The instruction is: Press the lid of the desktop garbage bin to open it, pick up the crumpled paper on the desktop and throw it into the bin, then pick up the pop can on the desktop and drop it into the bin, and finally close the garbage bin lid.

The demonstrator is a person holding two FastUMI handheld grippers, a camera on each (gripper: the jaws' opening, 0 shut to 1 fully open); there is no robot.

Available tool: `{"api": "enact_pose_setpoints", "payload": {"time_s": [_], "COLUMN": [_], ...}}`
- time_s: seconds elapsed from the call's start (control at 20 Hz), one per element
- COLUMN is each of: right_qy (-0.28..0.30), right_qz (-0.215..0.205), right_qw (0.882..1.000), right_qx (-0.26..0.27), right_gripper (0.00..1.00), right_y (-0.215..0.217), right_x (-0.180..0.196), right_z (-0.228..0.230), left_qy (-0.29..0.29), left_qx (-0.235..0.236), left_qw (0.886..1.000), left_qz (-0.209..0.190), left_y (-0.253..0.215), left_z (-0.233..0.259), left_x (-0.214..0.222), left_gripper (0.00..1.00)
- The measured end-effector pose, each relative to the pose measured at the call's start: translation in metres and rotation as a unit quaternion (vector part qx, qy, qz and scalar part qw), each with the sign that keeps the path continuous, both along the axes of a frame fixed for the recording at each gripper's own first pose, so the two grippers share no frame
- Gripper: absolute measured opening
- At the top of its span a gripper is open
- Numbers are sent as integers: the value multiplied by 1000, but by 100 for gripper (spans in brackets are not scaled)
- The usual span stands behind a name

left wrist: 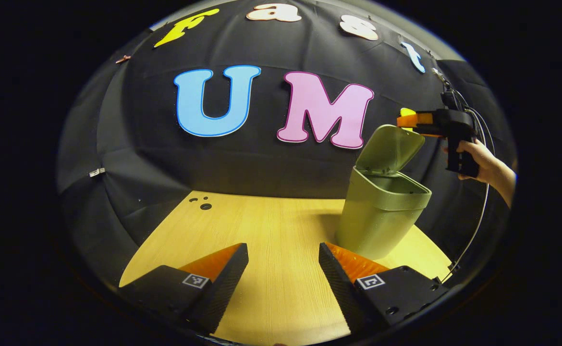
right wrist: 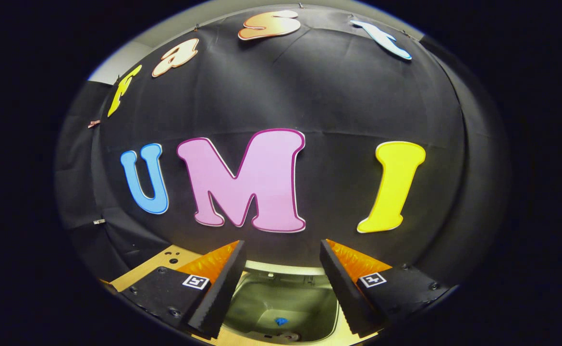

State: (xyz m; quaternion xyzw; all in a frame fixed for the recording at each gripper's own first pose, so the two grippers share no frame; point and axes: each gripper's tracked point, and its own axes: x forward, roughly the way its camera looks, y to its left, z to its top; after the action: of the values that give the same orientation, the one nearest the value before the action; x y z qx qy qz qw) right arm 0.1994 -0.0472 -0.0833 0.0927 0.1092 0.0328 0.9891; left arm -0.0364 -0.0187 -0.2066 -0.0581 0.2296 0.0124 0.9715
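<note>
The green desktop bin (left wrist: pixel 377 221) stands on the right of the wooden table, its lid (left wrist: pixel 389 149) tipped up and open. My left gripper (left wrist: pixel 283 247) hovers low over the table just left of the bin, open and holding nothing. A hand holds my right gripper (left wrist: pixel 407 118) in the air just above the raised lid's top edge. In the right gripper view this gripper (right wrist: pixel 282 242) is open and holds nothing, and the bin's green hollow (right wrist: pixel 286 298) lies below its fingers. A small blue bit (right wrist: pixel 281 320) shows inside the hollow.
The light wooden table (left wrist: pixel 271 226) has a few small dark holes (left wrist: pixel 204 204) near its far left corner. A thin cable (left wrist: pixel 478 226) hangs from the right gripper down past the bin's right side. The black cloth wall closes off the back.
</note>
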Motion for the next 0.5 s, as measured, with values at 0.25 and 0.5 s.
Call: {"api": "enact_pose_setpoints", "payload": {"time_s": [0.25,0.5], "right_qy": [43,75], "right_qz": [20,33], "right_qw": [999,997], "right_qx": [-1,-8], "right_gripper": [97,97], "right_y": [17,30], "right_x": [-24,-42], "right_z": [-38,-71], "left_qy": [-2,2], "left_qx": [-2,-1], "left_qw": [1000,1000], "left_qz": [-5,-6], "left_y": [-2,0], "left_z": [1,-2], "left_x": [1,-1], "left_gripper": [96,96]}}
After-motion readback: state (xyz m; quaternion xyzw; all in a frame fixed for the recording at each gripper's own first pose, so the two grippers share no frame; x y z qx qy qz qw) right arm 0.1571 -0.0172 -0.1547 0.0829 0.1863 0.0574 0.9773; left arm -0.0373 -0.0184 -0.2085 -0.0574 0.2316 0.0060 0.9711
